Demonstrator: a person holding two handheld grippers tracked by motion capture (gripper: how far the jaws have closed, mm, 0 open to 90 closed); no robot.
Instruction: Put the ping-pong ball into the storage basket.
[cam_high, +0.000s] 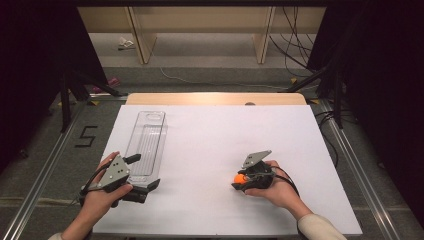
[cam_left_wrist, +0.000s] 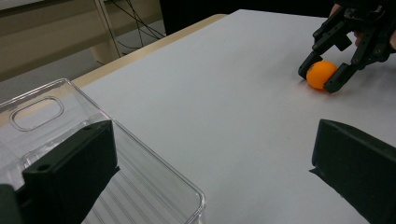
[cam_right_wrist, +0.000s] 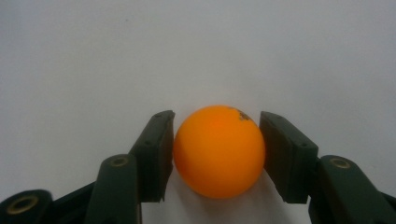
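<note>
R tongs (cam_high: 240, 181) clamped on orange ball (cam_right_wrist: 218, 150), one jaw each side, both touching; ball sits on white surface (cam_high: 225, 145), R of centre, near front. Small dark mark on ball top. L tongs (cam_high: 144, 177) wide apart, nothing between jaws, at near end of clear tray (cam_left_wrist: 140, 177); one jaw over tray. Tray lies lengthwise on L of surface, well apart from ball.
</note>
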